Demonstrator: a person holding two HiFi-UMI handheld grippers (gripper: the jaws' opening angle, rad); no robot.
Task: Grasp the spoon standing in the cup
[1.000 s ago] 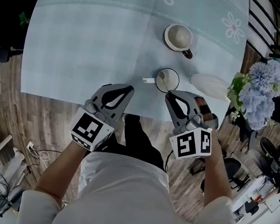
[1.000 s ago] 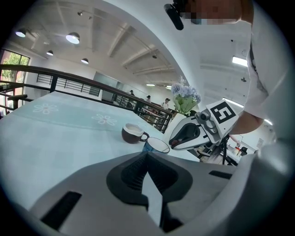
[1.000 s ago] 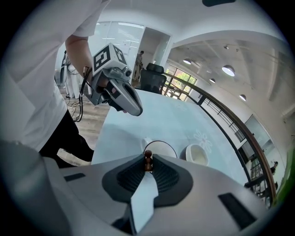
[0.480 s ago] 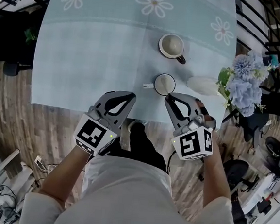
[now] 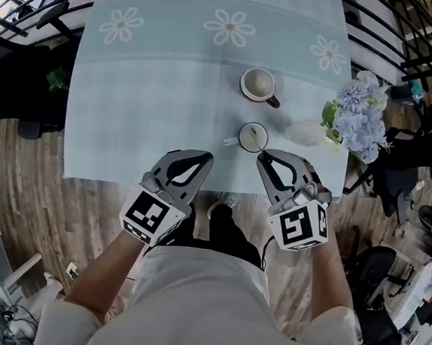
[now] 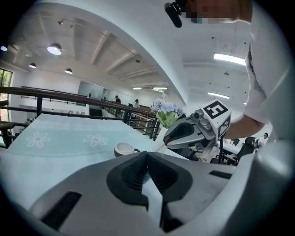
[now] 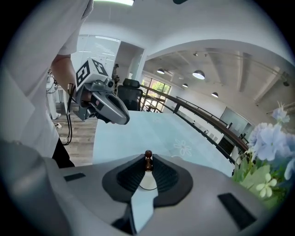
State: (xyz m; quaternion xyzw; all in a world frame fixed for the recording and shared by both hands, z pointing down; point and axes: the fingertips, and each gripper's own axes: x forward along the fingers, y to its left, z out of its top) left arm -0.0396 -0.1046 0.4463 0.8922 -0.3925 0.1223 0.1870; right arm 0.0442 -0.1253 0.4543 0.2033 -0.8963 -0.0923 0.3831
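Observation:
A white cup stands near the front edge of the light-blue tablecloth, its handle to the left. A spoon stands in it. In the right gripper view the spoon's dark brown knobbed handle sticks up between the jaw tips, and the cup shows pale below them. My right gripper is at the cup's near right rim, shut on that handle. My left gripper hovers over the table's near edge, left of the cup, shut with nothing in it.
A second white cup with a dark handle stands farther back. A bunch of pale blue flowers stands at the table's right edge, with a white oblong thing beside it. Black railings and wooden floor surround the table.
The head view has pulled back, so the table looks smaller and more of it shows. Both grippers keep their places by the cup and the near edge.

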